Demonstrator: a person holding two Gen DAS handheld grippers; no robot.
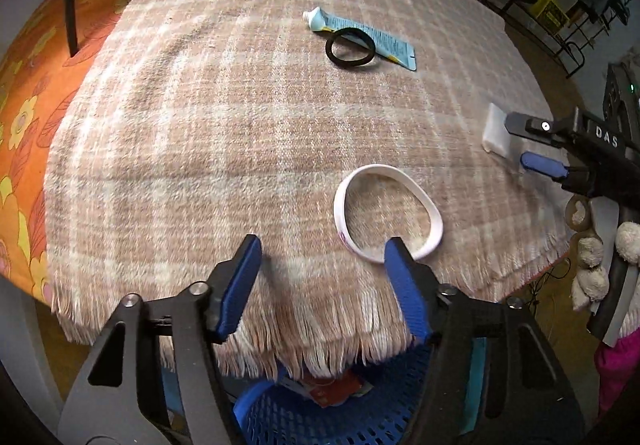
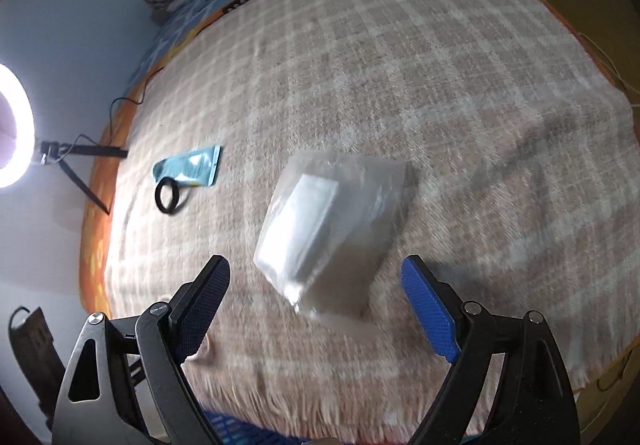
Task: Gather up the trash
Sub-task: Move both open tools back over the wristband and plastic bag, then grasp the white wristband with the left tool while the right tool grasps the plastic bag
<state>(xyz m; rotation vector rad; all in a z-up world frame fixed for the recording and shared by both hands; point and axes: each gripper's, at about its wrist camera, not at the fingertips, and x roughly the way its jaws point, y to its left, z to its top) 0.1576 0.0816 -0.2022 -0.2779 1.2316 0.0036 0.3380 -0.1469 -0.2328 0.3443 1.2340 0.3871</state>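
Partly blurred clear plastic packet (image 2: 320,229) between released right fingers (image 2: 316,277), white band (image 1: 386,211) edge behind released left fingers (image 1: 320,257)

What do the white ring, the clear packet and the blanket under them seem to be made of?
White ring: likely silicone or rubber, smooth and matte; it sags into an uneven oval. Clear packet: thin glossy plastic film, see-through, with something white inside. Blanket: woven, fuzzy wool-like cloth, checked beige, fringed at the edge.
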